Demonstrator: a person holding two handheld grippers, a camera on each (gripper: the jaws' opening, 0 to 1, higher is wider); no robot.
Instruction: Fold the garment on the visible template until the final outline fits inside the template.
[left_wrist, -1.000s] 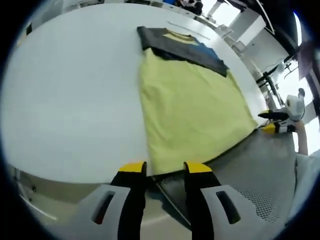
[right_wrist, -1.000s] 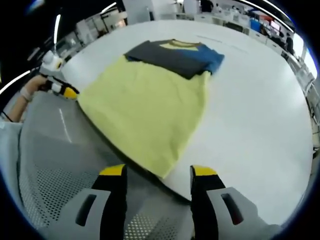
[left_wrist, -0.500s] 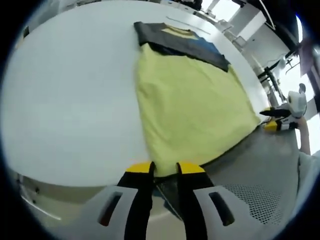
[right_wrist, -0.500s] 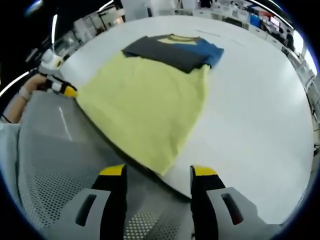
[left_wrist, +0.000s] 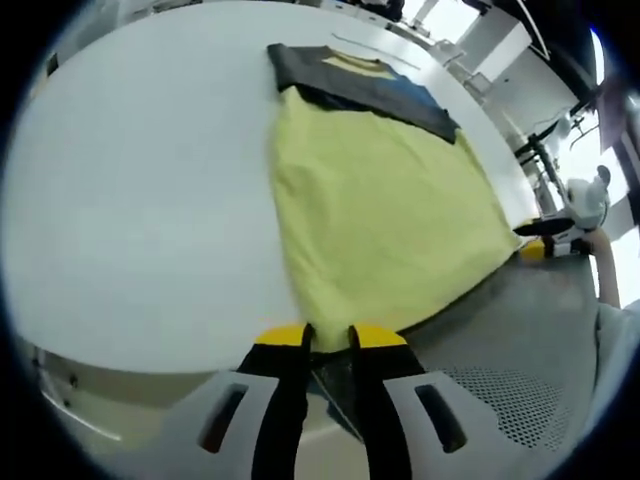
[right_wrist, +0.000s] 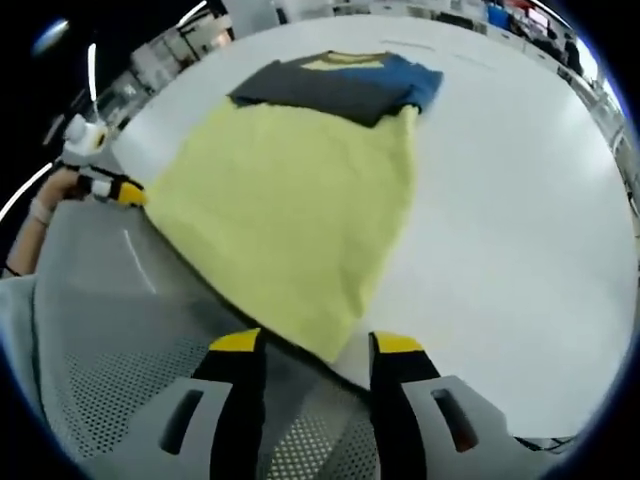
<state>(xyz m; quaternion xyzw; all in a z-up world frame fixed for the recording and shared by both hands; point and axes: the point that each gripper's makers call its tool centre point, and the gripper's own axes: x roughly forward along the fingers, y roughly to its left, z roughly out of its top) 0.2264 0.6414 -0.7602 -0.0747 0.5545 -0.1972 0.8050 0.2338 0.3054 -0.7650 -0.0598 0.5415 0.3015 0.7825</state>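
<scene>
Spanning a round white table (left_wrist: 130, 200) in a bright workroom, yellow T-shirt (left_wrist: 375, 205) with dark top. Left gripper (left_wrist: 328, 338), jaws narrowed, pinching the shirt's near corner at the table edge. Right gripper (right_wrist: 316, 345), jaws apart, straddling the other hem corner, grip unclear.

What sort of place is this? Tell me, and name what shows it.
Probably a lab or workshop hall: a big white table with a yellow T-shirt laid out, more benches and equipment behind.
</scene>
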